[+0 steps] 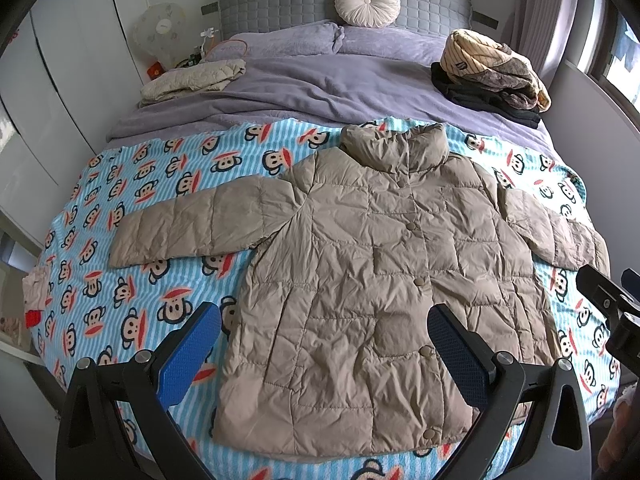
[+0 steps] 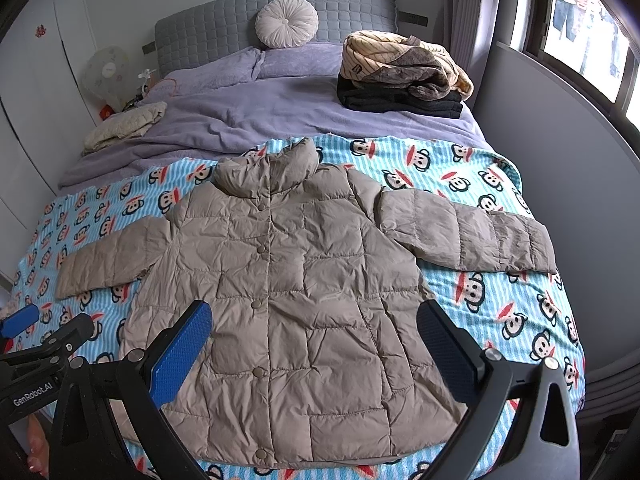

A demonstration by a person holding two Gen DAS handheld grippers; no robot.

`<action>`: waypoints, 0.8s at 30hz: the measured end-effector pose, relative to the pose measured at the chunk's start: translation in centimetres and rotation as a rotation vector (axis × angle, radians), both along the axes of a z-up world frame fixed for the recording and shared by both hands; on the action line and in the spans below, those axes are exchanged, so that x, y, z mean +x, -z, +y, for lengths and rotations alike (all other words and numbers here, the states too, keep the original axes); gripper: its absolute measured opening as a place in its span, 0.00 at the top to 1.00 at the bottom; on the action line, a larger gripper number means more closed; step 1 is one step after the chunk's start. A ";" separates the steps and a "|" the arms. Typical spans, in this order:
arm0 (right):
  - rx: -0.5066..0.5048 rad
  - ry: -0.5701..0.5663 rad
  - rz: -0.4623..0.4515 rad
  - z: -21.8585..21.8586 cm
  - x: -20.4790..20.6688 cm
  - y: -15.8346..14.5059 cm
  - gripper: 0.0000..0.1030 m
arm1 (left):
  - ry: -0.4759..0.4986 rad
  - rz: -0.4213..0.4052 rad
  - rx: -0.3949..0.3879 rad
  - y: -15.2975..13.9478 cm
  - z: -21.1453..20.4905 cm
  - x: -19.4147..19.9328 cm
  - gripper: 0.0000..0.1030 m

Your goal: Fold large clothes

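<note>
A beige quilted puffer jacket (image 1: 372, 264) (image 2: 296, 292) lies flat and buttoned on the monkey-print blanket (image 1: 120, 280) (image 2: 500, 300), collar toward the headboard, both sleeves spread out sideways. My left gripper (image 1: 324, 328) hovers above the jacket's lower hem, open, blue pads wide apart, nothing between them. My right gripper (image 2: 314, 328) is also open above the lower half of the jacket, holding nothing. The right gripper's body shows at the right edge of the left wrist view, and the left gripper's fingers (image 2: 24, 316) show at the left edge of the right wrist view.
A purple duvet (image 1: 304, 80) covers the bed's far half. A stack of folded clothes (image 1: 492, 72) (image 2: 404, 76) sits at the far right, a cream quilted garment (image 1: 192, 80) at the far left. A round cushion (image 1: 367, 2) leans on the grey headboard. A wall runs along the bed's right side.
</note>
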State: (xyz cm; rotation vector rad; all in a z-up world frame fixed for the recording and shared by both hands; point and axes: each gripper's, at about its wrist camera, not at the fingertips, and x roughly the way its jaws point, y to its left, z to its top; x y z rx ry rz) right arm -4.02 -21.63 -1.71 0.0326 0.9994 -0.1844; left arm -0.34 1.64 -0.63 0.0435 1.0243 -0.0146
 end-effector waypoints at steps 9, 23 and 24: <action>0.001 -0.005 0.017 0.6 0.3 0.8 0.01 | 0.000 0.009 -0.004 0.5 0.5 -0.3 0.00; 0.151 -0.095 0.195 7.0 3.9 7.2 0.00 | -0.097 0.225 -0.101 6.6 9.4 2.9 0.00; 0.138 -0.116 0.213 8.4 4.3 7.9 0.00 | -0.110 0.211 -0.104 7.0 10.4 3.2 0.00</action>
